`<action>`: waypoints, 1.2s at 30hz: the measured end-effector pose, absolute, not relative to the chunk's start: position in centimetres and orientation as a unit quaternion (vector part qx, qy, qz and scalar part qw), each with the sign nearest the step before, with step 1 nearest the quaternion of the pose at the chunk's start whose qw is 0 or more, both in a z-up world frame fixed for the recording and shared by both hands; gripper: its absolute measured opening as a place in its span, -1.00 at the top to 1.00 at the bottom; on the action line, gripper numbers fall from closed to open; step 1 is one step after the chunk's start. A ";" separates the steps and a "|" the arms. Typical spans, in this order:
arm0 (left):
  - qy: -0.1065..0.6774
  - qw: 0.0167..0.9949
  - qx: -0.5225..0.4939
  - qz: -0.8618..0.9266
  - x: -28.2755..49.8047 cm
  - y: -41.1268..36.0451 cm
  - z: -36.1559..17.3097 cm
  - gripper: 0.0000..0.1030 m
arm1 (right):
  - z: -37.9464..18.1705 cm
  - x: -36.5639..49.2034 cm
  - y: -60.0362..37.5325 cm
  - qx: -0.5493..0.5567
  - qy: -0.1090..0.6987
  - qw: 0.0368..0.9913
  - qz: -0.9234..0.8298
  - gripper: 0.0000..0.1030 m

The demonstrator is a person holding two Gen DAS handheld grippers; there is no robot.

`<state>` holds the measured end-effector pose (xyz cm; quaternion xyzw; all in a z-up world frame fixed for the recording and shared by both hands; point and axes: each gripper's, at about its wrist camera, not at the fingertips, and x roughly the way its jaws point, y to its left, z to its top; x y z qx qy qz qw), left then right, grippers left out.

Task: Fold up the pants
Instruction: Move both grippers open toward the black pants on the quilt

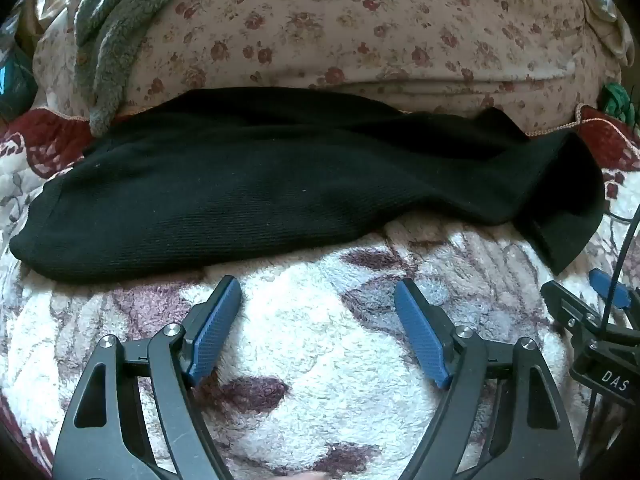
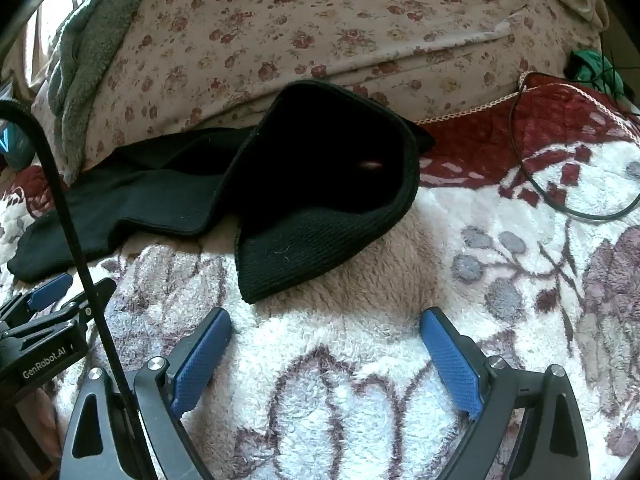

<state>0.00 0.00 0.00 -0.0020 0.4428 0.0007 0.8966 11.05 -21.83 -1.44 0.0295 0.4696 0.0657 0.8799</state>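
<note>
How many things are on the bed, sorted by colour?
Black: 2, the pants and a thin cable.
Grey: 1, a fuzzy towel.
Green: 1, a bundle of yarn or cord, too small to tell which.
Flowery: 2, the fleece blanket and the quilt.
Total: 6

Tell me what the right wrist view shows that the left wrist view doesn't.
Only the right wrist view shows the gaping waistband opening of the pants and a black cable looping across the blanket.

Only the left wrist view shows the pants' long leg laid out across the bed with its hem end at the left edge.

Both show the black pants on the fleece blanket, the floral pillow, the grey towel and a green item. The left tongs and right tongs are open, holding nothing.
</note>
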 end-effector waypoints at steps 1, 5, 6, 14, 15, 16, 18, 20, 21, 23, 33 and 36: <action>0.443 0.897 -0.001 0.001 0.0 0.0 0.0 -0.56 | -1.4 11.0 -21.8 0.030 0.464 0.883 0.067 -0.88; 0.443 0.897 0.002 0.003 0.0 -0.1 0.1 -0.56 | -1.1 11.0 -21.5 0.028 0.467 0.881 0.069 -0.88; 0.444 0.896 0.004 0.004 -0.1 -0.2 0.1 -0.56 | -1.1 11.1 -21.2 0.024 0.471 0.879 0.069 -0.88; 0.445 0.895 -0.013 -0.002 -2.1 0.9 1.2 -0.55 | -0.9 7.6 -21.9 0.069 0.459 0.881 0.092 -0.86; 0.445 0.896 -0.010 -0.002 -2.5 0.9 1.5 -0.55 | -0.8 6.7 -21.8 0.062 0.459 0.882 0.091 -0.86; 0.440 0.898 -0.007 -0.002 -2.9 0.9 1.8 -0.55 | -0.7 6.0 -21.5 0.055 0.461 0.882 0.085 -0.86; 0.431 0.902 -0.003 0.000 -3.6 1.0 2.4 -0.55 | -0.3 5.0 -20.5 0.042 0.469 0.879 0.071 -0.86; 0.418 0.909 -0.004 -0.002 -4.3 1.1 3.3 -0.55 | 0.3 3.5 -20.2 0.045 0.475 0.877 0.060 -0.79; 0.410 0.912 -0.005 -0.004 -4.8 1.2 3.9 -0.55 | 0.6 2.9 -20.1 0.050 0.473 0.878 0.056 -0.73; 0.402 0.916 -0.003 -0.005 -5.6 1.4 4.5 -0.55 | 1.5 1.4 -20.0 0.070 0.467 0.880 0.048 -0.62; 0.377 0.926 0.011 -0.004 -8.4 2.3 6.3 -0.55 | 5.3 -6.8 -19.0 0.078 0.439 0.895 0.018 -0.62; 0.376 0.927 -0.001 -0.009 -8.9 2.3 6.6 -0.55 | 5.8 -8.1 -19.6 0.077 0.432 0.898 0.018 -0.62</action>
